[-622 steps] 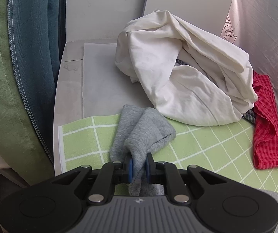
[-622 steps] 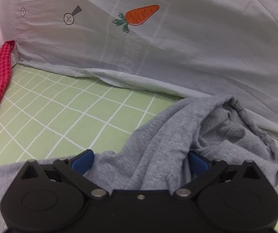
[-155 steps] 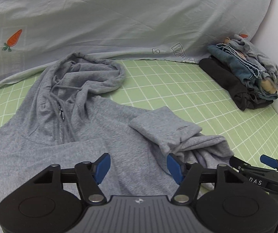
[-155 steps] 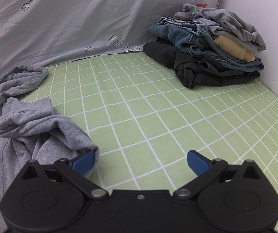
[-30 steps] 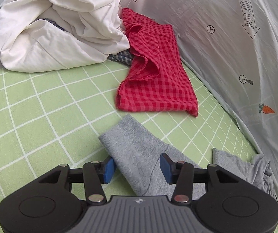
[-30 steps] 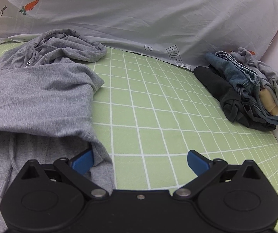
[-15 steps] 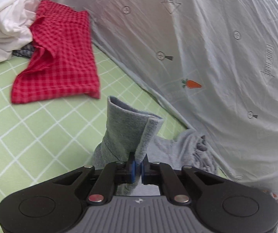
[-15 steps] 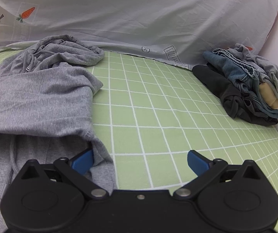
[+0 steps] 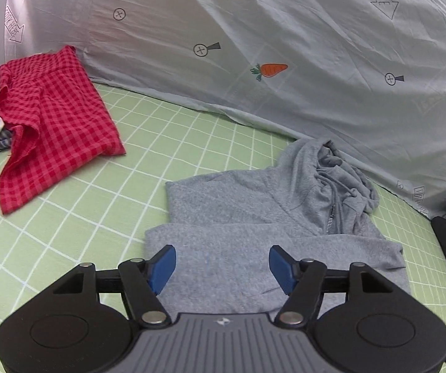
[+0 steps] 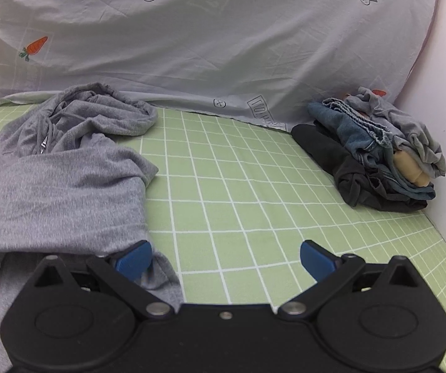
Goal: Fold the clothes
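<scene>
While opening, the left claw (image 9: 222, 264) hangs over the hoodie (image 9: 254, 217) — untouched.

Lighting even, bright and diffuse in both wrist views; no hard shadows. Soft shading only beneath the grey hoodie (image 9: 254, 217) folds and under the clothes pile (image 10: 378, 155) at the bed's far right corner. Mild glare on the pale sheet (image 9: 285, 31) at upper left. Strong fisheye bowing; dark vignette in the corners. Focus sharp, no motion blur visible.
</scene>
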`<action>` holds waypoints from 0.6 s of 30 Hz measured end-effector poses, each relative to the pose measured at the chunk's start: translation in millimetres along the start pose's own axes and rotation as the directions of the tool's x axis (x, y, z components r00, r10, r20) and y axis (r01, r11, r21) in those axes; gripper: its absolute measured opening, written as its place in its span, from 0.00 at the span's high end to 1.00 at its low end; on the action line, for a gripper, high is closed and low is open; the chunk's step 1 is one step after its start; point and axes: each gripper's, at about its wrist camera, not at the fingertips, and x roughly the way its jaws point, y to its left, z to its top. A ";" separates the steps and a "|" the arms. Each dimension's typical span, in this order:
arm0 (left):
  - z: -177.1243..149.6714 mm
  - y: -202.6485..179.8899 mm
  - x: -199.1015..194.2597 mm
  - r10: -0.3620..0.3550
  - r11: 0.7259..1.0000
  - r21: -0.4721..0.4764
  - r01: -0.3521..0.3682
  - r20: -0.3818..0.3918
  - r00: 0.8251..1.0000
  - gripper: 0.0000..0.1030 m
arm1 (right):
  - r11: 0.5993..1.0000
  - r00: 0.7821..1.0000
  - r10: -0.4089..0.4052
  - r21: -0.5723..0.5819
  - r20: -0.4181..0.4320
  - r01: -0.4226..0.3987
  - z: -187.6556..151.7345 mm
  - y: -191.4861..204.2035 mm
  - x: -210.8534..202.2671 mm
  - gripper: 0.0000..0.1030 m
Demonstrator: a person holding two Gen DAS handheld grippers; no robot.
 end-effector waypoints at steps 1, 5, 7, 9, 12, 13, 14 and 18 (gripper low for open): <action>-1.3 3.7 1.3 0.032 0.999 0.013 -0.032 -0.005 0.999 0.35 | 1.000 1.000 -0.007 0.014 0.018 0.007 5.2 0.1 -4.5 0.00; -8.8 15.6 8.9 0.098 0.995 0.028 -0.096 -0.057 0.994 0.35 | 0.992 0.995 0.094 0.077 0.042 -0.097 27.6 9.0 -9.4 0.01; -12.6 18.7 12.7 0.112 0.994 0.028 -0.110 -0.081 0.990 0.35 | 0.984 0.986 0.164 0.061 0.018 -0.165 35.9 25.7 -2.8 0.14; -15.2 17.2 15.5 0.126 0.991 0.049 -0.122 -0.093 0.988 0.33 | 0.969 0.969 0.247 0.027 -0.004 -0.247 40.5 48.0 1.0 0.21; -17.8 11.7 19.4 0.155 0.984 0.100 -0.145 -0.095 0.983 0.29 | 0.929 0.930 0.368 -0.028 -0.024 -0.368 45.6 82.4 1.1 0.30; -19.6 9.3 20.9 0.160 0.983 0.110 -0.149 -0.096 0.982 0.29 | 0.913 0.914 0.405 -0.045 -0.032 -0.406 46.7 93.3 0.1 0.38; -20.6 7.9 22.3 0.161 0.982 0.113 -0.150 -0.099 0.982 0.29 | 0.894 0.896 0.442 -0.061 -0.041 -0.444 47.8 104.2 -1.0 0.42; -21.5 10.1 26.5 0.158 0.984 0.103 -0.147 -0.108 0.981 0.25 | 0.828 0.833 0.547 -0.098 -0.079 -0.553 49.4 139.4 -4.4 0.63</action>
